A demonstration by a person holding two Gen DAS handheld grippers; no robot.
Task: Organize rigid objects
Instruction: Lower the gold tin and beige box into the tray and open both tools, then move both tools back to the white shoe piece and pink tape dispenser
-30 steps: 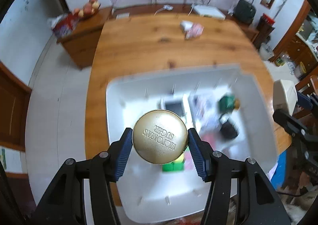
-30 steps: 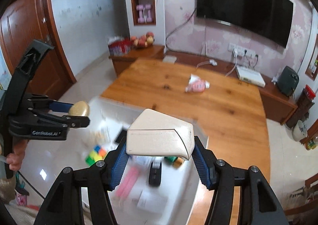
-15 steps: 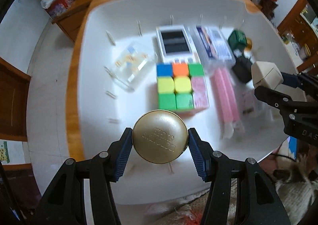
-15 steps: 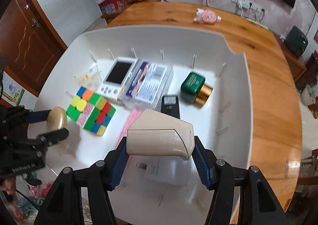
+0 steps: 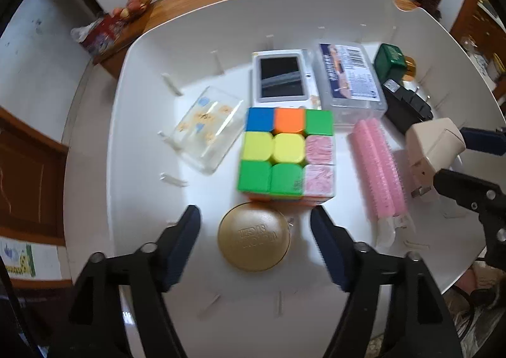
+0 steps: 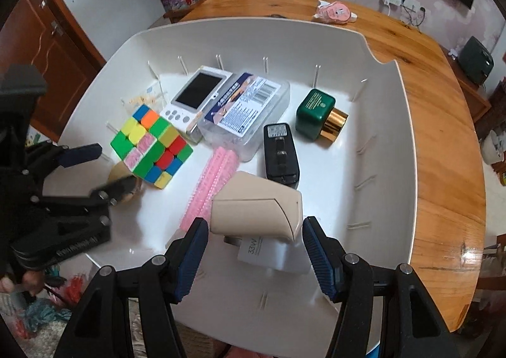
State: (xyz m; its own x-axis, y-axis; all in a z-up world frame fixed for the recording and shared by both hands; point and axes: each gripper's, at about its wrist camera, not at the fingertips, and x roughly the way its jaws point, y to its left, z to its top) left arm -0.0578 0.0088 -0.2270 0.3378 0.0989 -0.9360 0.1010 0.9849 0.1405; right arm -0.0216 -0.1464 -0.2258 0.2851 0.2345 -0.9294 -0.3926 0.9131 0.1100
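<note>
Between left gripper (image 5: 254, 210) jaws: gold tin (image 5: 253, 236), let go, jaws just opening.
Between right gripper (image 6: 254, 221) jaws: beige plug (image 6: 256, 206); grip unclear.

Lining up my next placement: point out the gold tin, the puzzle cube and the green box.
gold tin (image 5: 254, 237), left wrist view, centre of lid.
puzzle cube (image 5: 287, 147), left wrist view, middle yellow tile on top.
green box (image 6: 315, 113), right wrist view, green top face.

At lower centre the left gripper (image 5: 255, 231), its jaws just opened, straddles a gold tin (image 5: 254, 237) lying free in the white tray (image 5: 142, 200)
</note>
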